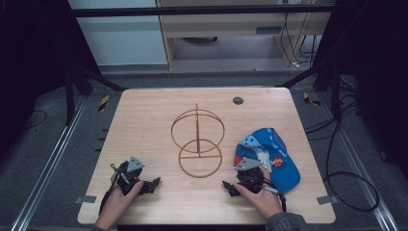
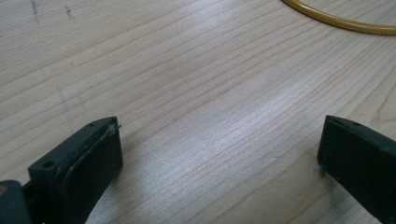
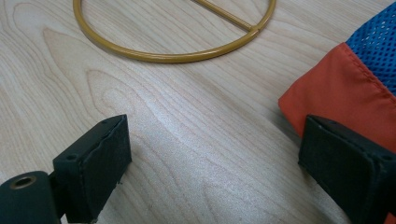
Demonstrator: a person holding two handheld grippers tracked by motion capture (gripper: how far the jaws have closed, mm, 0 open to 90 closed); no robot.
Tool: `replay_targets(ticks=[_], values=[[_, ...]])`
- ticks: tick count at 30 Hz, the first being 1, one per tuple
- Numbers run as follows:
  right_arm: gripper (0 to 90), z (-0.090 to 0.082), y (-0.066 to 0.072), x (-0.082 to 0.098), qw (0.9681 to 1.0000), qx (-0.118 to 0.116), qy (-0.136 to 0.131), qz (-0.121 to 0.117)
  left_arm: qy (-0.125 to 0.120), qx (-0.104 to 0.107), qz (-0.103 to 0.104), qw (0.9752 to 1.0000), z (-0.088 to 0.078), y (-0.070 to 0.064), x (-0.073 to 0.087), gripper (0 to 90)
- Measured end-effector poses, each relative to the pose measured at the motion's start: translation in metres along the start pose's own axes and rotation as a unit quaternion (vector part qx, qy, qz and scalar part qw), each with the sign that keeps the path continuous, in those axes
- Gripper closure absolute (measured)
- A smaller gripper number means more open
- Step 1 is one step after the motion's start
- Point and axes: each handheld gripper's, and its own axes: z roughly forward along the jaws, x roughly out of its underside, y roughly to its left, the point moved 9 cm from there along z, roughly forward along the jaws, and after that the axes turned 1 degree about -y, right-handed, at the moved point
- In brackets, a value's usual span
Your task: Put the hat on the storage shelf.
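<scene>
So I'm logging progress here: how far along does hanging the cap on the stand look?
Nothing looks done. The cap lies on the table beside the wire stand. Both hand-held grippers, left and right, rest open and empty. Grasping and placing remain, if that is the job.

Black fingers (image 2: 88, 163) wide apart over bare wooden table (image 2: 210, 107), yellow ring (image 2: 341, 21) beyond.

Left hand (image 1: 117, 198) holds left gripper (image 1: 153, 184) low over table (image 1: 144, 115), near its front edge, jaws spread wide. Right hand (image 1: 262, 197) holds right gripper (image 1: 229, 187) likewise near table's front edge, jaws spread wide, pointing inward toward left gripper.
</scene>
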Motion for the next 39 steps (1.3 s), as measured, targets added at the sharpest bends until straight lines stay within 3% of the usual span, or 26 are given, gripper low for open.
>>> replay_targets(ticks=[18,19,28,39], values=[[12.2,-0.003,0.000,0.001,1.0000,0.004,0.000,0.005,0.000,0.000,0.000,1.0000,0.000,0.000,0.000,0.0],[17.8,-0.005,0.000,0.001,1.0000,0.002,0.002,0.009,0.000,0.001,0.000,1.0000,0.000,0.000,0.000,0.0],[15.9,-0.025,0.006,0.003,0.9994,-0.014,0.029,-0.010,0.000,0.001,0.000,1.0000,0.000,0.000,0.000,0.0],[10.4,-0.063,-0.014,0.004,0.9979,0.001,0.063,-0.019,0.000,0.001,0.000,1.0000,0.000,0.000,0.000,0.0]])
